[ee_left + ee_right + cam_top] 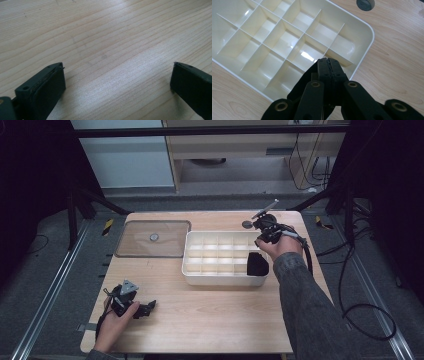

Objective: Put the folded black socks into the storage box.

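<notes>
A: left side first?
B: left gripper (145, 309) sits low on the worktop (210, 315), near the front left corner, held in the person's left hand (114, 322). Jaws wide apart, nothing between them, bare wood under them in the left gripper view

A: anything behind it?
B: clear lid (152, 239) lies flat at the back left of the worktop, just beside the tray. Small round knob in its middle

A: tray?
B: white divided tray (225, 279), centre to right of the worktop, open on top. The compartments that show are empty. Dark patch at its front right corner in the high view, can't tell what it is

A: right gripper?
B: right gripper (328, 61) is over the tray's right end, held by the right hand (277, 246). Right gripper view: jaws pressed together, tips over the end compartments by the rounded corner (365, 32). Whether anything thin is pinched between them, can't tell

A: rest?
B: small dark round disc (365, 3) on the wood just past the tray's far right corner, apart from the tray
</notes>
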